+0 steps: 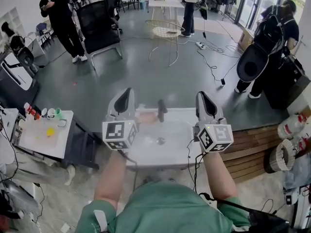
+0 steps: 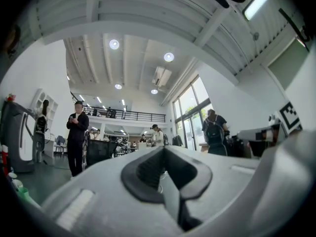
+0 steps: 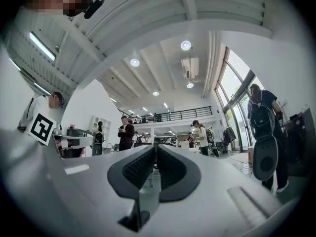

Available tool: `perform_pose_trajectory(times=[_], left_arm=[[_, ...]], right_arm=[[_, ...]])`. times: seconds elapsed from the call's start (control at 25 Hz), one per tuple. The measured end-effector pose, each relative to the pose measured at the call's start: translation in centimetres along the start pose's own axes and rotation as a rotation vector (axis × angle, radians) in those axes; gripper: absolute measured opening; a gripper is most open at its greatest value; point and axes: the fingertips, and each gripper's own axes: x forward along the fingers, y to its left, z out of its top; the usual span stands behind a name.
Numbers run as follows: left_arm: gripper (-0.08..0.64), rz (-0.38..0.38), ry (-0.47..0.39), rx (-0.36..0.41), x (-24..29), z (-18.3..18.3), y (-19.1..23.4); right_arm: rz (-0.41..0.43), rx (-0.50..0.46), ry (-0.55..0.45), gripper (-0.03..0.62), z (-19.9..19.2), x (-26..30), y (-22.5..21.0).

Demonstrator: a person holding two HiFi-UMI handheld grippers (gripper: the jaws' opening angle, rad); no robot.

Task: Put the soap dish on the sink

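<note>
A white sink [image 1: 146,152] stands right in front of me, with a black faucet [image 1: 162,109] at its back rim. A small pale pink thing [image 1: 147,118], perhaps the soap dish, lies on that rim just left of the faucet; it is too blurred to be sure. My left gripper [image 1: 127,93] is held over the sink's left end and my right gripper [image 1: 201,96] over its right end, both pointing away from me. In the gripper views the left gripper [image 2: 165,171] and the right gripper [image 3: 154,166] look out at the room, pads together, holding nothing.
A small white table [image 1: 29,142] with bottles and a yellow item stands at the left. A wooden platform [image 1: 252,147] lies to the right. Beyond are a black office chair [image 1: 99,23], a wire stand [image 1: 164,30], floor cables [image 1: 211,64] and several people.
</note>
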Motion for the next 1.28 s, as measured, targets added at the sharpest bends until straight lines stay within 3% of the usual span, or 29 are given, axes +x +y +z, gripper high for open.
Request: perform_pose_trajectory(times=[1.28], left_arm=[[-0.003,0.004,0.015,-0.01,0.37,-0.78,0.19]], right_arm=[[0.024,0.019,-0.006,0.008,-0.23,0.58,0.33]])
